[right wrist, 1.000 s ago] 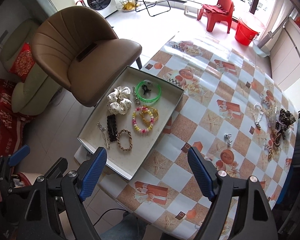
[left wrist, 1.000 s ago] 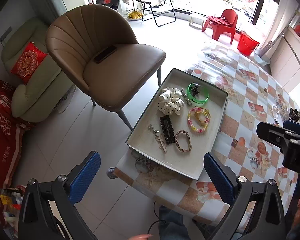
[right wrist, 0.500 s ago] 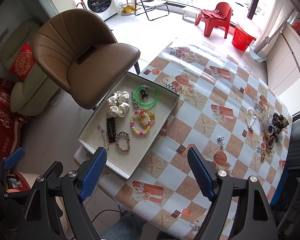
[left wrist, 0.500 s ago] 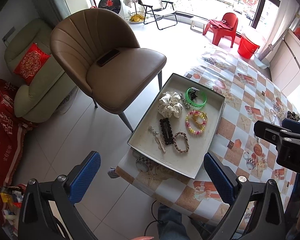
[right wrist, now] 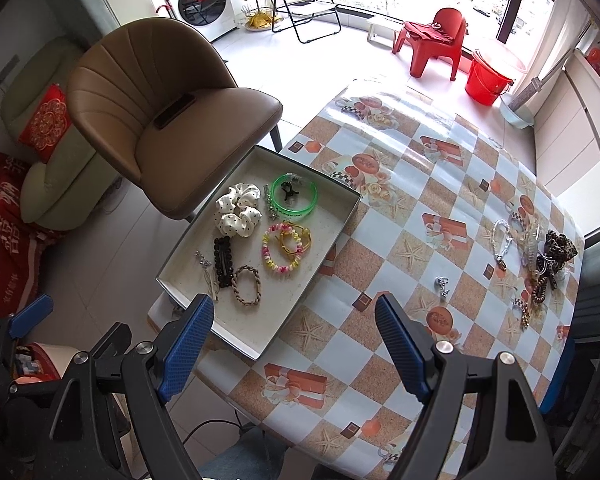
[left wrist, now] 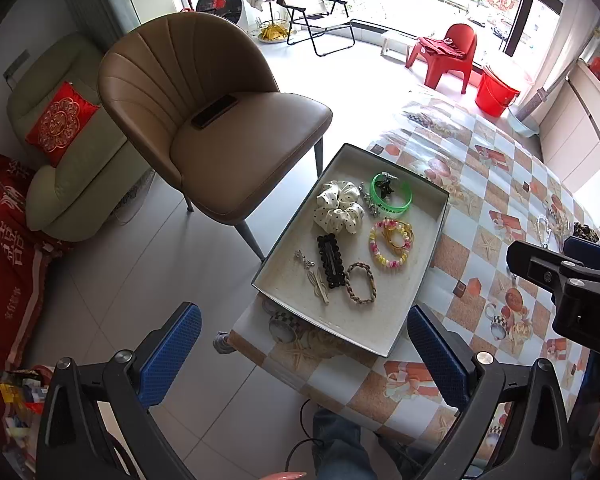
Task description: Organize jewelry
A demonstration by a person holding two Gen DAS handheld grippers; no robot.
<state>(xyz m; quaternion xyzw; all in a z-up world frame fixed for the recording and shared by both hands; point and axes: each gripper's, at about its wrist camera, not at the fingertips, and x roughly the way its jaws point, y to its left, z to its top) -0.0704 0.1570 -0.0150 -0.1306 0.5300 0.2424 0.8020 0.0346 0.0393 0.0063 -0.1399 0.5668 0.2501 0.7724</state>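
A shallow white tray [right wrist: 320, 256] [left wrist: 420, 276] sits at the table's near left corner. It holds a polka-dot scrunchie [right wrist: 239, 214], a green bangle [right wrist: 294, 197], a pink-yellow bead bracelet [right wrist: 281, 249], a black hair clip [right wrist: 223, 256] and a braided brown bracelet [right wrist: 246, 285]. Loose jewelry [right wrist: 540, 264] lies in a pile at the table's far right, with a small silver piece [right wrist: 442, 285] apart from it. My left gripper [left wrist: 304, 354] and right gripper [right wrist: 294, 342] are both open and empty, held high above the table's near edge.
The table wears a checked orange and white cloth [right wrist: 420, 184]. A brown chair [right wrist: 172, 120] with a phone [right wrist: 174, 111] on its seat stands left of the tray. The right gripper's body [left wrist: 572, 284] shows in the left wrist view.
Both grippers have pulled back and up from the table, so the tray looks smaller. Both stay open and empty.
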